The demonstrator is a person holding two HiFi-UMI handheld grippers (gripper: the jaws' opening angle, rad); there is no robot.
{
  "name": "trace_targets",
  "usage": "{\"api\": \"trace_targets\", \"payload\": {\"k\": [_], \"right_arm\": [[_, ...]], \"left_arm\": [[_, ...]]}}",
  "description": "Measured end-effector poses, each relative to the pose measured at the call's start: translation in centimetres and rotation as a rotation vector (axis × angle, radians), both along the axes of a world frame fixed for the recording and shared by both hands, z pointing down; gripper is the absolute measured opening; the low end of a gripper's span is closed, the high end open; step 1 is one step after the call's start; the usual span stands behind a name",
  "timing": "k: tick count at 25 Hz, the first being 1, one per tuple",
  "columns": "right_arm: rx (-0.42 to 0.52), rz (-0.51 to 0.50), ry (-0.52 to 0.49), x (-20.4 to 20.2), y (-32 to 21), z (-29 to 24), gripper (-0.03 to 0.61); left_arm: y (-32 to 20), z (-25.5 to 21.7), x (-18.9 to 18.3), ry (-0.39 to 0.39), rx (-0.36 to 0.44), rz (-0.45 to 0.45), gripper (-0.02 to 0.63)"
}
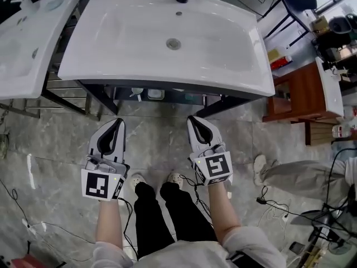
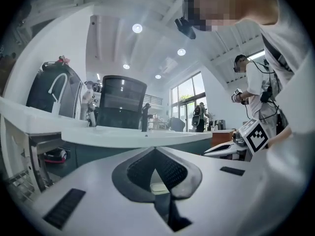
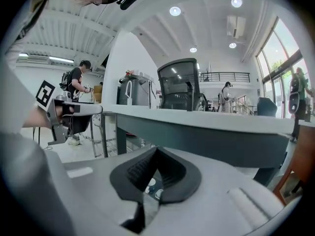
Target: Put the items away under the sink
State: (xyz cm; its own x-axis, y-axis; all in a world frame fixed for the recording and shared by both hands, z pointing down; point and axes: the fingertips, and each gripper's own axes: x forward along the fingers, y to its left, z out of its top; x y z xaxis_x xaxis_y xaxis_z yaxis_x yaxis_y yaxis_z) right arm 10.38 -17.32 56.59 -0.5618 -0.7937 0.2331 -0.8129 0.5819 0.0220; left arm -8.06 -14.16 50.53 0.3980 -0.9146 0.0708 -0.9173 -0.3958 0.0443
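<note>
Sink [image 1: 139,32]: one large white basin on a dark frame, at 12 o'clock from the person. Its top is bare, with no item on it.
Second sink [image 1: 28,43]: one more, at 10 o'clock, only partly in view.
Shelf [image 1: 178,97]: one dark shelf under the large sink, and the items stand there.
Left gripper [image 1: 118,121]: its fingers are together at the tips, with nothing between them.
Right gripper [image 1: 193,118]: the same, tips together and empty, pointing to 12 o'clock.
Items: I count about three on the shelf, a pale square tub [image 1: 156,94], a small white thing [image 1: 136,92] and a greenish thing [image 1: 192,97]. Others may be hidden under the basin.
Handling: the items look small, so probably they are light and stiff. I would take the tub by its two side walls. The material is too small to tell.
</note>
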Motion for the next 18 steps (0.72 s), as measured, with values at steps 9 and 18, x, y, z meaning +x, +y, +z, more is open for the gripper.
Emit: {"api": "trace_targets", "payload": {"k": [9,18], "right_arm": [[0.023,0.019,-0.028,1.5,1.3,-12.2,0.012],[0.083,0.031,-0.015,2.8,3.0,-21.5,0.012]], "left_arm": [[1.4,-11.8,0.1,0.035,0.023,-0.059,0.008],[3.1,-20.5,1.5,0.019,0.057,-0.046,0.008]]}}
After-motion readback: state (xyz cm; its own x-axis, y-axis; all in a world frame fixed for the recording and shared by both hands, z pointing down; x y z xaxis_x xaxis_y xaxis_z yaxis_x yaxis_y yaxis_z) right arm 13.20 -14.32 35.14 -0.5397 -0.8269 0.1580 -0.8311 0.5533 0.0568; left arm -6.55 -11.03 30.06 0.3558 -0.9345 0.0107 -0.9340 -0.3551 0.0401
